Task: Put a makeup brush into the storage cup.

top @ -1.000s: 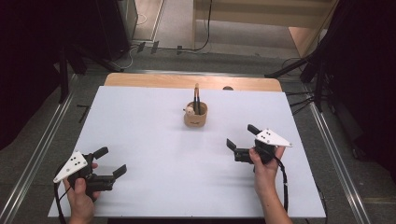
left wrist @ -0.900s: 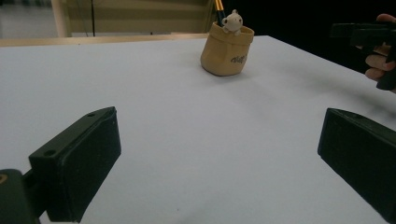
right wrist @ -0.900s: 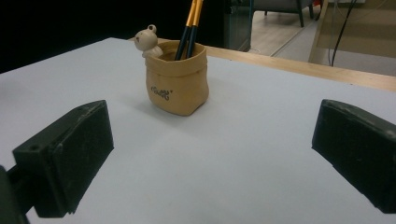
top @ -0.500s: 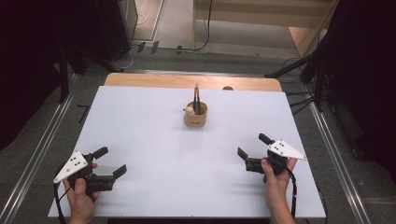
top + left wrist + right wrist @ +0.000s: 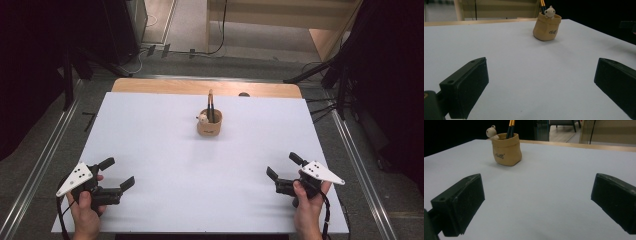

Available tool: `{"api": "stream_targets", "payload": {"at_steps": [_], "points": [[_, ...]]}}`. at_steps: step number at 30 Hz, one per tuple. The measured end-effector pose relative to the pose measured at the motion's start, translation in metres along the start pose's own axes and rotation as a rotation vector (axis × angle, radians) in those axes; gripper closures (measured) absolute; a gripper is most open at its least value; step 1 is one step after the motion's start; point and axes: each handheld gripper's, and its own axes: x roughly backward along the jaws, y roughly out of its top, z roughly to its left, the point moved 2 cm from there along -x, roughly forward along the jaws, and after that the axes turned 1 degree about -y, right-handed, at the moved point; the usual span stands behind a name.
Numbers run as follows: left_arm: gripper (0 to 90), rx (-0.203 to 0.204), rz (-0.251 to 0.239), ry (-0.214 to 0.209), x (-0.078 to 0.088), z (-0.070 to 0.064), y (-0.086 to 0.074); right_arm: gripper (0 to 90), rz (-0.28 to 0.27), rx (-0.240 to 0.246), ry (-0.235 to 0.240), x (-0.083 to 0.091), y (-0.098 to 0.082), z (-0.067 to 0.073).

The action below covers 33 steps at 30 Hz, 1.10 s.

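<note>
Right gripper (image 5: 281, 168) pulled back toward lower right of frame, farther from pencil holder (image 5: 209, 123) than one second ago; left gripper (image 5: 118, 172) unchanged at lower left. Both sets of fingers spread wide, holding nothing. Pencil holder: tan, soft sack shape, small print on front, sits upper centre of white matte worktop (image 5: 200, 170). Small pale figurine (image 5: 202, 118) at rim; dark pencils (image 5: 210, 105) stand upright inside. Finger pads black, blocky, matte.

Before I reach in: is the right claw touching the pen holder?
Apart. High view shows bare table between the right claw and the pen holder.
</note>
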Motion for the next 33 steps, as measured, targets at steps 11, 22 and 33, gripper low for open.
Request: {"api": "stream_targets", "payload": {"at_steps": [11,22,33], "points": [[0.0,-0.001,0.002,0.006,0.0,-0.001,0.0,0.0,0.007,-0.042,-0.002,0.019,-0.013,-0.003],[0.0,-0.008,0.005,0.011,0.0,-0.001,-0.001,0.0,0.029,-0.013,-0.051,0.042,-0.019,-0.002],[0.0,-0.011,0.007,0.012,-0.001,-0.003,-0.002,0.0,0.013,-0.025,-0.067,0.05,-0.021,-0.007]]}}
